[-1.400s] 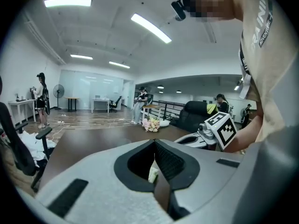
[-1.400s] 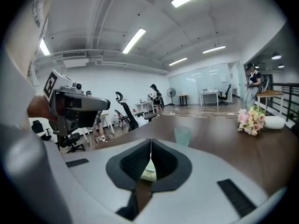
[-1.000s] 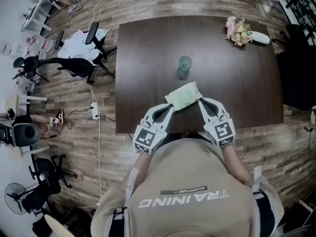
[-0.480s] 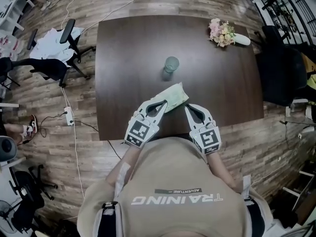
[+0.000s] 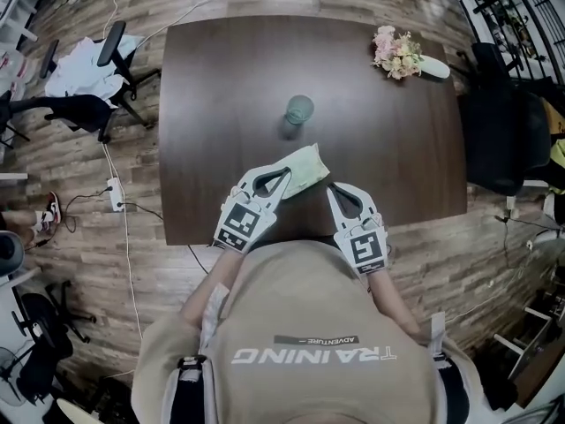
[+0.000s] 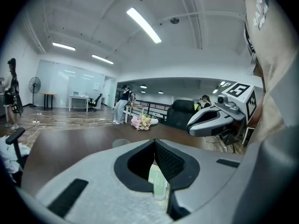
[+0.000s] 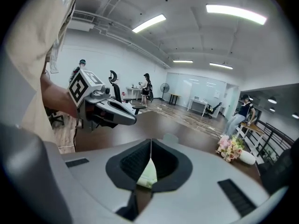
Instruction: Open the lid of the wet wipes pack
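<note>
A pale green wet wipes pack (image 5: 305, 163) lies flat near the front edge of the dark table (image 5: 221, 104). My left gripper (image 5: 288, 175) is shut, its tips over the pack's near left end. Through the gap behind the tips (image 6: 154, 143) a strip of the pack (image 6: 158, 183) shows. I cannot tell whether the jaws touch it. My right gripper (image 5: 331, 186) is also shut, its tips just off the pack's right corner. In the right gripper view, the pack (image 7: 148, 176) shows below the closed tips (image 7: 150, 143). The lid is not visible in any view.
A glass (image 5: 299, 109) stands behind the pack at mid-table. Flowers in a white vase (image 5: 402, 53) lie at the far right corner. Office chairs (image 5: 97, 69) stand left of the table and a black armchair (image 5: 494, 122) right. Cables cross the wooden floor.
The head view has shifted, so the table sits further left in the picture. The left gripper has edged onto the pack's left end. The pack has not moved relative to the glass.
</note>
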Motion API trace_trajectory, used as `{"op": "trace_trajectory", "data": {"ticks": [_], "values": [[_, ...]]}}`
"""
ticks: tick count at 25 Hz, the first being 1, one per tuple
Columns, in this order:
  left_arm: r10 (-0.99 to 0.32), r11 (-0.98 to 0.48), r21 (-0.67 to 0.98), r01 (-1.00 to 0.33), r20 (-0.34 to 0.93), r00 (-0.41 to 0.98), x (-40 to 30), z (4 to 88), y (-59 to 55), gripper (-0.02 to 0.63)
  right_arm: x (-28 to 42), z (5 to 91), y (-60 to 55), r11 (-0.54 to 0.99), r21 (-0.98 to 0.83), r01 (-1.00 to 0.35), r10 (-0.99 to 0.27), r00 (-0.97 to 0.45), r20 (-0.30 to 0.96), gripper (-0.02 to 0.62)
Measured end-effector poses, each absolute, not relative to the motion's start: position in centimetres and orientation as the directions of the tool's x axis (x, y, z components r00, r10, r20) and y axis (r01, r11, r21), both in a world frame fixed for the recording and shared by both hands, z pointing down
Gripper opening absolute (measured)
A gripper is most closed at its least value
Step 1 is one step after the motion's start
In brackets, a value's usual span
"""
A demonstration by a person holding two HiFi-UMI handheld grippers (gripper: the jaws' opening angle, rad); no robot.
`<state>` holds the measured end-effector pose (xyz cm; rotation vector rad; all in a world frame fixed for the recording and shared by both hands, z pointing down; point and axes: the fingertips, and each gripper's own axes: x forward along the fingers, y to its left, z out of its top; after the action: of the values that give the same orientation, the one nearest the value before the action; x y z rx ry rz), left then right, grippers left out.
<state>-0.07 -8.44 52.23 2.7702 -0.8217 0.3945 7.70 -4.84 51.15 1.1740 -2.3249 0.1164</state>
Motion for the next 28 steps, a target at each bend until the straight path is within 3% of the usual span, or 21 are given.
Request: {"op": "trace_trajectory", "data": {"ticks": [5, 10, 17, 25, 28], "values": [[-0.544, -0.775, 0.136, -0.617, 0.353, 0.761, 0.8, 51.6, -9.0, 0.009, 8.5, 51.4, -6.6, 0.674, 0.119, -0.73, -0.691, -0.564, 0.453, 0.015], [-0.596, -0.757, -0.006, -0.654, 0.418, 0.686, 1.3, 51.0, -9.5, 0.009, 9.6, 53.0, -8.0, 0.726, 0.08, -0.683, -0.644, -0.635, 0.427, 0.015], [-0.632, -0.649, 0.139, -0.748, 0.448, 0.632, -0.2, 51.7, -7.8, 0.009, 9.5, 55.0, -6.2, 0.81, 0.163, -0.563, -0.568, -0.683, 0.46, 0.015], [-0.616, -0.654, 0.146, -0.742, 0.466, 0.635, -0.6, 53.4, -7.0, 0.009, 7.2, 57.1, -5.3, 0.859, 0.224, -0.461, -0.507, -0.702, 0.5, 0.015], [-0.605, -0.649, 0.156, -0.745, 0.489, 0.629, -0.9, 56.0, -7.1, 0.009, 6.9, 59.6, -5.3, 0.875, 0.217, -0.434, -0.474, -0.673, 0.567, 0.017]]}}
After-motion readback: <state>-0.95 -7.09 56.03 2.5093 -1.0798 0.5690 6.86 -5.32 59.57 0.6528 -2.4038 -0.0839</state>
